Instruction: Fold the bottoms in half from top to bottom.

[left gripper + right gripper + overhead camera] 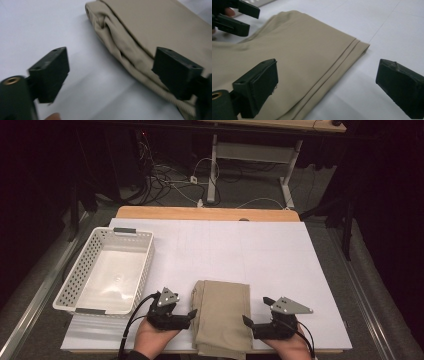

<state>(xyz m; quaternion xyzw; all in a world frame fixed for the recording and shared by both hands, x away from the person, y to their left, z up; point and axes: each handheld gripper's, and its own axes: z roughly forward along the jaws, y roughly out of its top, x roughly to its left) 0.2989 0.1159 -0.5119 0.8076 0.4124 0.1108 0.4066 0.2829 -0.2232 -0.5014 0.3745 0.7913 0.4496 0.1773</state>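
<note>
1. We count one folded beige cloth point(221, 317) on the white surface point(280, 255), lying at the near edge, its length running from the near edge toward the far side.
2. We count one white perforated basket point(80, 270), standing on the surface to the left of the cloth and well apart from it. It holds nothing that we can see; its bare floor shows.
3. We count two grippers, each held in a hand, one at either long side of the cloth.
4. The left gripper point(192, 313) sits just beside the cloth's left edge. In the left gripper view its fingers point(51, 72) are spread, with bare surface between them; one finger stands in front of the cloth's bunched, rolled edge point(117, 42). Whether that finger touches the fabric we cannot tell. Nothing is pinched.
5. The right gripper point(246, 320) sits at the cloth's right edge. In the right gripper view its fingers point(259, 85) are spread wide, astride the cloth's straight hemmed edge point(337, 67): one finger over the fabric, the other over bare surface. Nothing is pinched.
6. The left gripper point(237, 17) also shows in the right gripper view, beyond the cloth's far side, fingers apart.
7. Beyond the white surface, away from the cloth, a strip of wooden tabletop point(205, 213) shows.
</note>
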